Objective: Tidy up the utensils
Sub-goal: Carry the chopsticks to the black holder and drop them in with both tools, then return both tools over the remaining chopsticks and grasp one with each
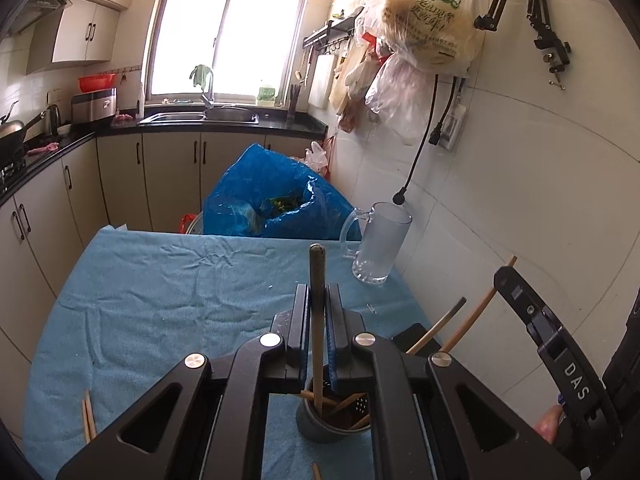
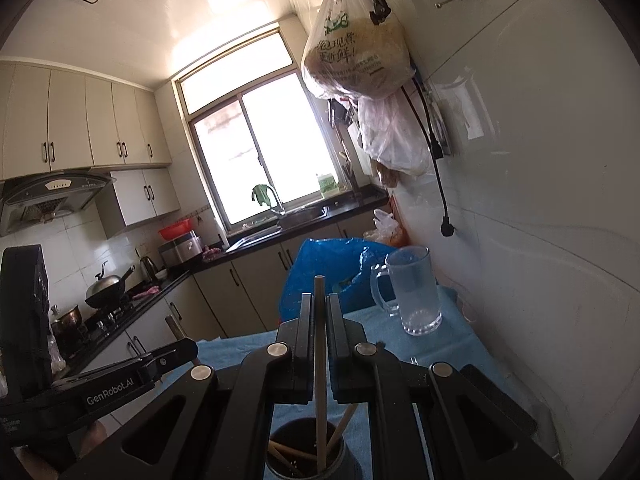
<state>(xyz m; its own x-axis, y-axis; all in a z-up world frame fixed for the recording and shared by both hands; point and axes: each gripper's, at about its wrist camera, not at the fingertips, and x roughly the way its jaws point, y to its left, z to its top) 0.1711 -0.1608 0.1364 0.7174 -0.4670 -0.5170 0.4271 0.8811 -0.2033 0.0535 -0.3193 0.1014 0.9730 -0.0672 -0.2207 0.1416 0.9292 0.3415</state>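
- The dark utensil holder (image 1: 334, 416) stands on the blue cloth (image 1: 168, 280) just below both sets of fingers; I see it again in the right wrist view (image 2: 306, 452), with several chopsticks already leaning inside it.
- My left gripper (image 1: 318, 312) is clamped narrow on one dark-tipped chopstick (image 1: 318, 320), which stands nearly upright with its lower end down inside the holder.
- My right gripper (image 2: 319, 320) is likewise pinched tight on a pale chopstick (image 2: 320, 360), upright, its lower end inside the holder among the others.
- Loose chopsticks (image 1: 88, 420) lie on the cloth near its left edge, and another short end shows at the bottom of the left view.
- A frosted glass mug (image 1: 382, 240) stands farther back on the cloth, near the tiled wall; a blue plastic bag (image 1: 272, 200) sits behind the table.
- Bags hang on the wall (image 2: 356, 56) above, and the sink and window lie beyond.
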